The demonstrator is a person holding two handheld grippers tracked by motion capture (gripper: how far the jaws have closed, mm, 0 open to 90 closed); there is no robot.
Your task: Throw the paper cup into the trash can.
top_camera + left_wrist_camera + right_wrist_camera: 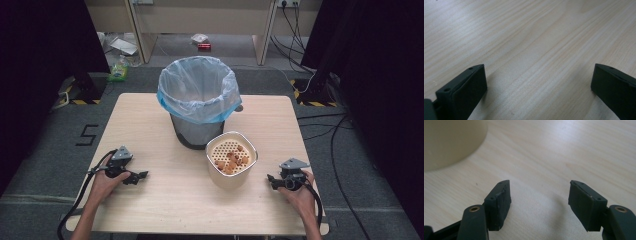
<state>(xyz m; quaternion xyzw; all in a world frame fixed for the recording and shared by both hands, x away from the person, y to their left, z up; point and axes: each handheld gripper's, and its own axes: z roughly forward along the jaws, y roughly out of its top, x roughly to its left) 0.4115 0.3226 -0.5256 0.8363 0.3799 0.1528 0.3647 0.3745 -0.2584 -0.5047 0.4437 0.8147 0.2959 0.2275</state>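
A cream container [231,160] with a perforated insert and several orange-brown bits in it stands on the wooden table [150,120], just in front of a dark bin [199,102] lined with a pale blue bag. My left gripper [140,176] rests low on the table at the front left, open, with bare wood between its fingers [464,92]. My right gripper [271,179] sits at the front right, open and empty, pointing toward the container. The container's cream wall [451,142] fills the upper left of the right gripper view.
Black cables trail from both grippers off the table's front edge. Beyond the table lie a grey floor with litter [120,70], a red item [203,46], a pale wooden desk frame [200,20] and dark curtains at both sides.
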